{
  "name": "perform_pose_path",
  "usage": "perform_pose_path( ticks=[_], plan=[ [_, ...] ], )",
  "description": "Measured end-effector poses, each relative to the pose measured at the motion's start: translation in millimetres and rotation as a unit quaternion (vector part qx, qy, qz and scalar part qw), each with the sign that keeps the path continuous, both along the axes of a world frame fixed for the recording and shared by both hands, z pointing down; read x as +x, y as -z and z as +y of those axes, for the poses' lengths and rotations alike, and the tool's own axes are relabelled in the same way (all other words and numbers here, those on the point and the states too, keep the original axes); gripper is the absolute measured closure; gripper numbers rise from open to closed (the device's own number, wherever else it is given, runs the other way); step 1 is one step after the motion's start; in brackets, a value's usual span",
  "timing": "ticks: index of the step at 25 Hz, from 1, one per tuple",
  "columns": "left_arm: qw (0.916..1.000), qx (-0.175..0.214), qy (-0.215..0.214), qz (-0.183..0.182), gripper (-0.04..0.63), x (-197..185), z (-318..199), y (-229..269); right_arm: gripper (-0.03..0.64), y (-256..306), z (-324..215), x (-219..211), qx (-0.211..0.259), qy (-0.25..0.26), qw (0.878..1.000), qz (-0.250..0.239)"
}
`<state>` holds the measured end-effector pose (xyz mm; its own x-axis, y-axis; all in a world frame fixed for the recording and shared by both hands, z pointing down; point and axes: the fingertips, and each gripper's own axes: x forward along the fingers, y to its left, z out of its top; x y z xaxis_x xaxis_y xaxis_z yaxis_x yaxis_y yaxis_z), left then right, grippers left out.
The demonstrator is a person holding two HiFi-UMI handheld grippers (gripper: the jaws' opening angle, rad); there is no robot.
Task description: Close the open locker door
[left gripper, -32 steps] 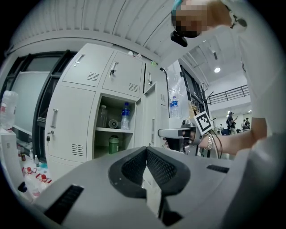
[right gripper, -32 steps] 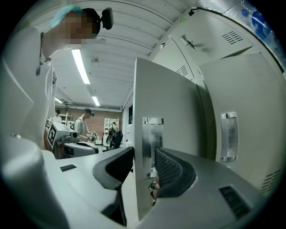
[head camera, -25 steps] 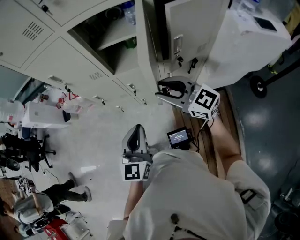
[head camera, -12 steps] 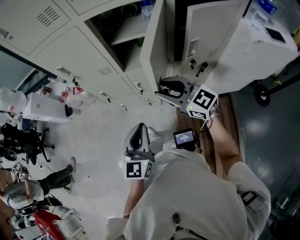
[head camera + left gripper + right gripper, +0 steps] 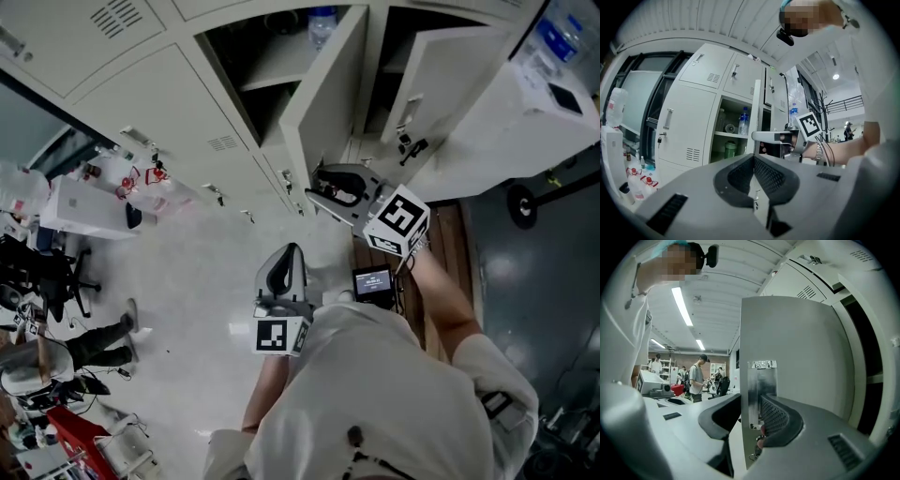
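Note:
The open locker door [image 5: 328, 94] swings out from a grey locker bank and shows a shelf with bottles [image 5: 322, 19] behind it. My right gripper [image 5: 317, 186] is at the door's free edge. In the right gripper view that edge, with its metal latch plate [image 5: 761, 394], stands between the jaws of the right gripper [image 5: 751, 397]. The jaws have just been closing and both pads seem to lie against the door [image 5: 801, 362]. My left gripper [image 5: 291, 251] hangs lower and nearer to me, shut and empty. Its jaws [image 5: 753, 158] meet at the tip and point at the open locker [image 5: 733, 140].
A second door [image 5: 427, 84] stands open to the right, keys [image 5: 412, 148] hanging in its lock. A white cabinet [image 5: 525, 103] is at the far right, and a small screen [image 5: 372, 281] is at my waist. People and office chairs [image 5: 56, 356] are far left.
The lockers have drawn nearer. My right gripper has moved in onto the door's edge and its jaws have narrowed around it. The left gripper has moved a little toward the lockers.

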<state>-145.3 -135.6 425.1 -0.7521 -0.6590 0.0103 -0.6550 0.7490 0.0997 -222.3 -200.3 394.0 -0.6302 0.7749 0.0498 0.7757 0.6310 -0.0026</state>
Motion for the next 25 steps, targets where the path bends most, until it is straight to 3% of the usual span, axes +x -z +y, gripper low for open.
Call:
perform_pose_path(
  ticks=[10, 25],
  plan=[
    [0.9999, 0.005, 0.003, 0.013, 0.588, -29.6, 15.0, -6.4, 0.483, -1.3, 27.3, -24.3, -0.008, 0.014, 1.000, 0.013],
    [0.9997, 0.021, -0.005, 0.015, 0.588, -87.7, 30.5, -4.4, 0.505, -2.5, 45.1, -63.4, -0.023, -0.003, 0.999, 0.026]
  ],
)
